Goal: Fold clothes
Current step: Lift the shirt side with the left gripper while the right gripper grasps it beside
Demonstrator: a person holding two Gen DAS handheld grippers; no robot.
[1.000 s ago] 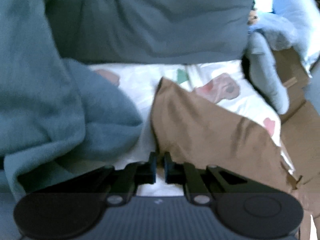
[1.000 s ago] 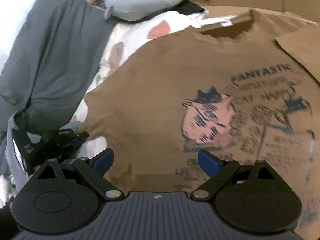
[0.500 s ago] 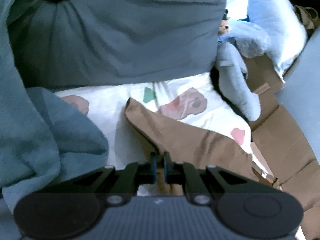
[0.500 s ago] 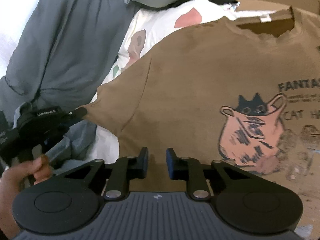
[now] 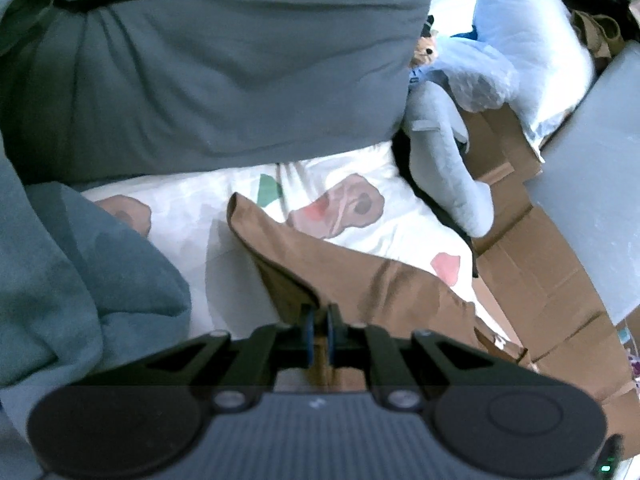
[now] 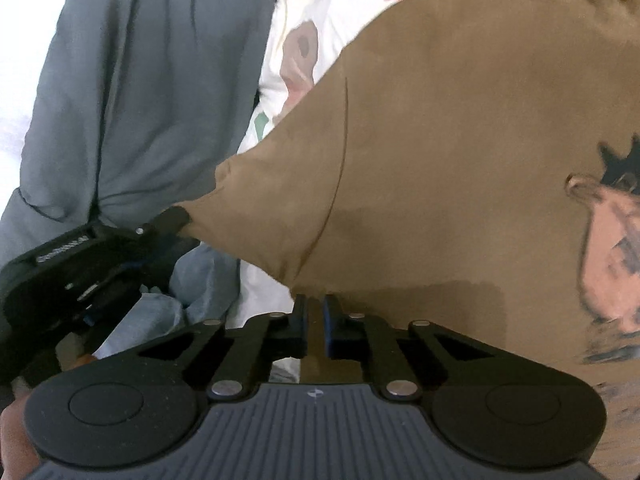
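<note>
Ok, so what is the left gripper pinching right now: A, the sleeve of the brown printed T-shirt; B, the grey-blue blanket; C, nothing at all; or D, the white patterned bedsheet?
A: in the right wrist view the left gripper is shut on the tip of the sleeve of the brown printed T-shirt, pulling it to a point above the white patterned bedsheet.

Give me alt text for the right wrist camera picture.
The right gripper is shut on the edge of a brown cotton T-shirt with a cat print, spread on a white patterned bedsheet. At left, the left gripper pinches the shirt's sleeve tip beside a grey-blue blanket.
</note>
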